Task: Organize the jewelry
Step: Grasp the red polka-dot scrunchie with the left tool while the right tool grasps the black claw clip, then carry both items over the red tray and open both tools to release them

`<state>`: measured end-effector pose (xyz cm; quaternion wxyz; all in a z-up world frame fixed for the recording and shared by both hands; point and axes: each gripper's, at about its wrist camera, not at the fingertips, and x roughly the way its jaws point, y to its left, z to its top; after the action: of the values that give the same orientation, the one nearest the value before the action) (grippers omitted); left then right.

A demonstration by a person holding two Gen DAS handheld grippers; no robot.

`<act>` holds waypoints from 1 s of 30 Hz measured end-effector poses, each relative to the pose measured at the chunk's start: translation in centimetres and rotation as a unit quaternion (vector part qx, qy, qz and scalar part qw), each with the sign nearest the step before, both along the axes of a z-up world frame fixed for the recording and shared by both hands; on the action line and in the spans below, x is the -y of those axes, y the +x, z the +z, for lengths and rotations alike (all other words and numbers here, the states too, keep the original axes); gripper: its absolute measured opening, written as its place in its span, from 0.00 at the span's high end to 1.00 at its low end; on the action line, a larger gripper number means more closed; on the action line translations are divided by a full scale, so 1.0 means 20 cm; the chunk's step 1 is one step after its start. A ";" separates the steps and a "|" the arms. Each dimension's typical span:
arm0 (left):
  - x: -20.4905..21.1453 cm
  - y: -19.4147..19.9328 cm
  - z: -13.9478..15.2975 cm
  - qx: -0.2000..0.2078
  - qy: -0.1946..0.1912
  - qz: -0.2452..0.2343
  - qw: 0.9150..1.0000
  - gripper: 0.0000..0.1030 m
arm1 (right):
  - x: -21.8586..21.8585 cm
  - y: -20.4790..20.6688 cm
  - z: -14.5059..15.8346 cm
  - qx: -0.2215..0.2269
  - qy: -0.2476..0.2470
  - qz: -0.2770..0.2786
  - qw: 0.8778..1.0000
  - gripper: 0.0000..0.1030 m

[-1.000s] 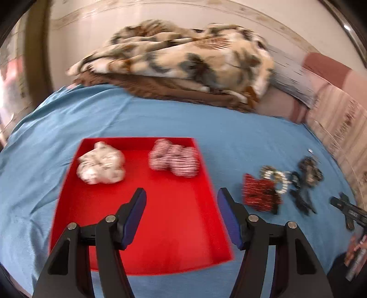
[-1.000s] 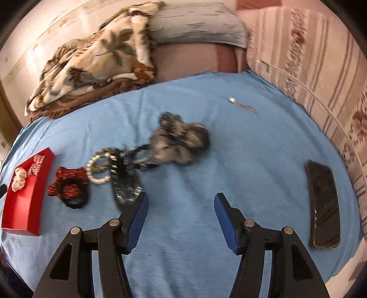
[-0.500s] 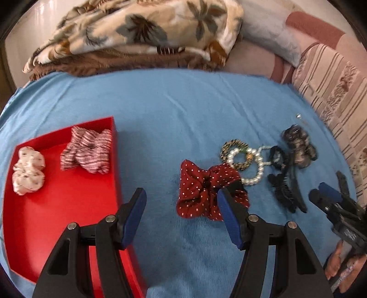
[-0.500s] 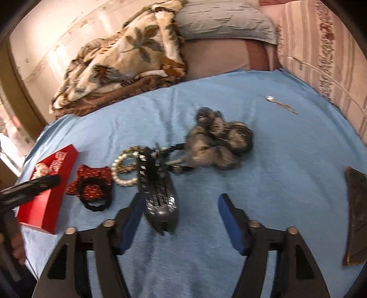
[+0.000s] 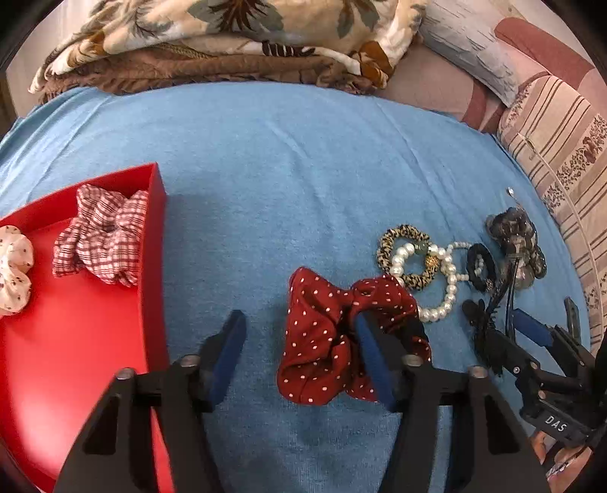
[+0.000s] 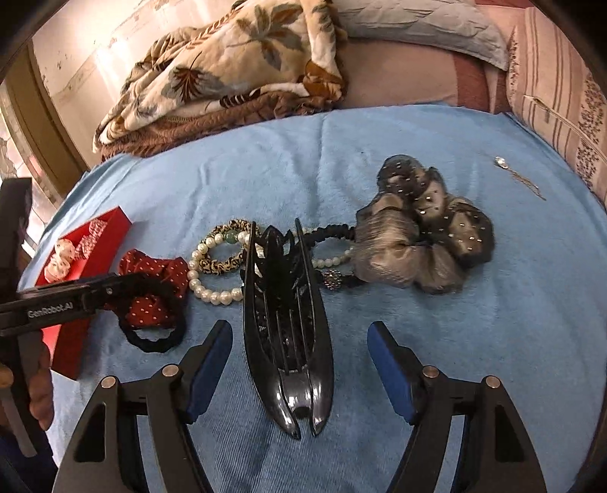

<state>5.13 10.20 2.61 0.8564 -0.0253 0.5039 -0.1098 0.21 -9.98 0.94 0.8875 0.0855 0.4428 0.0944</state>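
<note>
My left gripper (image 5: 299, 349) is open over a dark red dotted scrunchie (image 5: 326, 333), its right finger inside the scrunchie's folds. A red tray (image 5: 76, 341) at the left holds a checked scrunchie (image 5: 102, 235) and a white scrunchie (image 5: 11, 265). My right gripper (image 6: 299, 364) is open on either side of a black hair claw (image 6: 288, 333) on the blue sheet. Beyond lie a pearl bracelet (image 6: 212, 288), a leopard hair tie (image 6: 224, 258) and a grey dotted scrunchie (image 6: 421, 242). The left gripper (image 6: 125, 288) also shows in the right wrist view on the red scrunchie (image 6: 151, 303).
A folded floral blanket (image 5: 227, 34) and a grey pillow (image 5: 470, 53) lie at the far end of the bed. A striped cushion (image 5: 561, 151) runs along the right. A thin silver chain (image 6: 519, 178) lies far right. A black hair tie (image 6: 155, 337) sits by the red scrunchie.
My left gripper has swung right from the tray and closed in on the red scrunchie. My right gripper has moved forward until the hair claw sits between its fingers.
</note>
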 end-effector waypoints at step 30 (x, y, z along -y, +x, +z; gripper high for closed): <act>0.04 -0.76 0.68 0.257 0.128 -0.041 0.957 0.93 | 0.07 -0.30 0.19 0.069 0.040 -0.049 0.996 0.56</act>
<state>-10.15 9.50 16.17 0.9478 0.1340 0.2773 -0.0821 -5.83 -11.39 4.67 0.9155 0.1360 0.3714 0.0737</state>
